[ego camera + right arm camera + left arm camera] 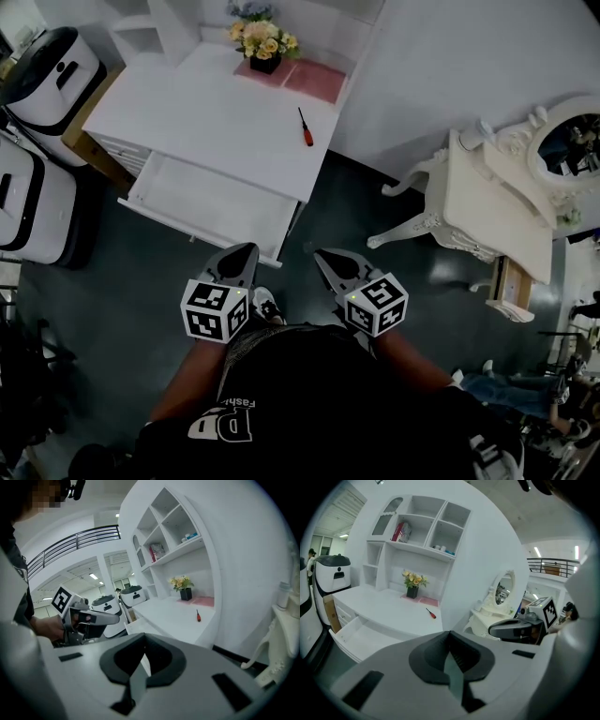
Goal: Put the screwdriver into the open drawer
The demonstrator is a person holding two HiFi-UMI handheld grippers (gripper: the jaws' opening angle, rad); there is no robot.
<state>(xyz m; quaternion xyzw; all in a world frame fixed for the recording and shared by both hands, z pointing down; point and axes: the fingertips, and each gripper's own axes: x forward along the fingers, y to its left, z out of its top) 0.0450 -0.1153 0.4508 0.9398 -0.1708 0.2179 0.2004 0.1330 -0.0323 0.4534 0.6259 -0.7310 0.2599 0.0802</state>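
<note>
A red-handled screwdriver (305, 128) lies on the white desk (216, 112), near its right edge; it also shows as the screwdriver (431, 613) and the screwdriver (198, 616). The desk's open drawer (202, 204) juts toward me and looks bare inside. My left gripper (247, 252) and right gripper (322, 255) hover side by side over the dark floor, short of the drawer front, far from the screwdriver. Both have their jaws closed together with nothing between them, as seen at the left gripper (450, 633) and the right gripper (144, 637).
A pot of flowers (263, 42) on a pink mat (305, 78) stands at the desk's back, under wall shelves (422, 527). An ornate white vanity table (487, 202) with a mirror stands to the right. White machines (47, 80) line the left side.
</note>
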